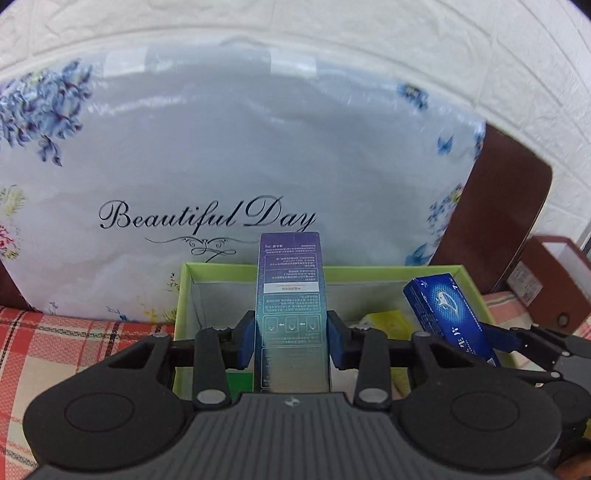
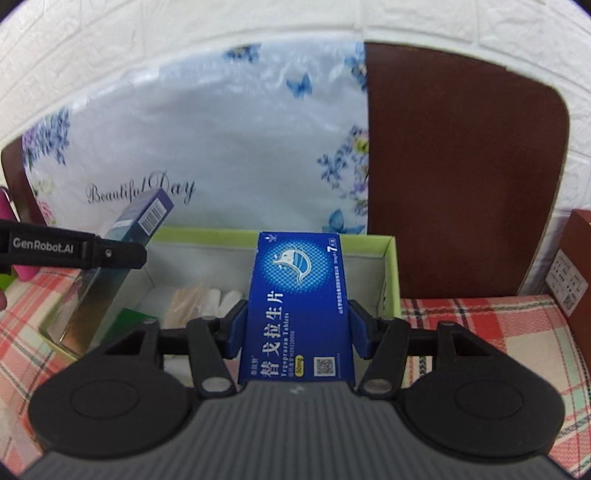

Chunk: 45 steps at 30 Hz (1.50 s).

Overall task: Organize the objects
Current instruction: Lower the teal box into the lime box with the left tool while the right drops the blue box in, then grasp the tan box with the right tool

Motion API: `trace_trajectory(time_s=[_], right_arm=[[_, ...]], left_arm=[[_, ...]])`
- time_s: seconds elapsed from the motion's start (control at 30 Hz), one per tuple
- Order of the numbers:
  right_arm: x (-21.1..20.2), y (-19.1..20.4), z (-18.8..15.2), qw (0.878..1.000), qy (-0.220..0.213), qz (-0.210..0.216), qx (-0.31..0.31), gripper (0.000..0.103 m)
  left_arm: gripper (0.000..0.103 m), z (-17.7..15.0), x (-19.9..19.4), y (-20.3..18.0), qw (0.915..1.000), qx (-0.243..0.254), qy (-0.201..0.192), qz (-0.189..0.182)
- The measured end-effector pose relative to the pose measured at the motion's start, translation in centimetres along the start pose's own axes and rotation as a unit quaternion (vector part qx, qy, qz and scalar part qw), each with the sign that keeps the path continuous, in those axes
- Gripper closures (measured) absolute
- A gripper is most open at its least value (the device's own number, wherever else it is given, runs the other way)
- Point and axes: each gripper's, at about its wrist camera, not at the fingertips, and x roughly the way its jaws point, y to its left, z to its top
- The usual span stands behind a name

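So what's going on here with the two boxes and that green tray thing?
A person is tidying small boxes with two handheld grippers. The left gripper is shut on a tall teal and purple box, and the right gripper is shut on a blue tablet box. Both boxes are held at the green-rimmed tray, which sits on a red plaid cloth in front of a floral pillow. The tray already holds a few items. Neither box has been released.

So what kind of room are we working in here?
Probably a home bedroom or living room: a floral cushion, a plaid cloth under the green box, and a white brick-pattern wall.
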Motion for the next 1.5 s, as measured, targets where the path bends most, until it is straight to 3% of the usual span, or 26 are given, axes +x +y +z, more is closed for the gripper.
trace_trajectory(time_s=[0.03,0.07,0.1,0.17,0.23,0.33,0.57,0.8,0.97,1.23,1.3,1.4,1.5], right_arm=[[0.5,0.1,-0.3,1.0,0.004,0.001,-0.008,0.034],[0.9,0.3,-0.6,1.0,0.009,0.004,-0.018,0.019],[1.1,0.5,-0.9,0.999,0.008,0.008,-0.033,0.015],[0.7,1.2,-1.4,0.998,-0.008,0.005,-0.065,0.004],[-0.1,1.7,-1.7,0.996,-0.014,0.004,-0.085,0.001],[-2.6,1.6,-1.2,0.997,-0.033,-0.003,-0.077,0.0],[-12.0,0.1,-0.5,0.994,-0.11,0.011,-0.016,0.0],[-18.8,0.9,-4.0,0.99,-0.137,0.034,0.011,0.0],[-21.4,2.2,-8.7,0.991,-0.122,0.045,0.028,0.0],[-19.9,5.3,-15.9,0.997,-0.06,0.042,0.014,0.0],[-18.8,6.5,-16.8,0.997,-0.047,0.053,-0.001,0.001],[-16.8,8.6,-17.5,0.997,-0.027,0.061,-0.036,0.011],[-15.5,10.2,-17.5,0.997,-0.016,0.061,-0.052,0.013]], left_arm=[[0.049,-0.2,0.3,0.1,1.0,0.007,-0.002,0.004],[0.034,-0.4,0.4,0.1,0.9999,0.01,-0.006,0.011],[0.024,-0.6,0.4,0.1,0.9997,0.009,-0.013,0.018],[0.02,-0.9,-0.1,0.5,0.9994,0.002,-0.027,0.022],[0.02,-0.8,-1.0,0.9,0.9991,-0.017,-0.032,0.02],[0.02,-0.5,-3.7,1.0,0.9976,-0.032,-0.059,0.013],[0.003,-1.7,-14.3,-0.3,0.9873,-0.031,-0.155,0.014],[0.0,-6.9,-21.1,-1.5,0.9845,-0.035,-0.17,0.028],[0.0,-12.4,-22.6,-0.6,0.9839,-0.065,-0.162,0.038],[0.0,-20.0,-21.3,2.0,0.9909,-0.085,-0.097,0.038],[0.0,-21.3,-20.9,2.8,0.9914,-0.098,-0.076,0.041],[0.001,-22.5,-20.2,4.0,0.9905,-0.119,-0.052,0.043],[0.004,-22.5,-19.2,5.0,0.9885,-0.135,-0.039,0.058]])
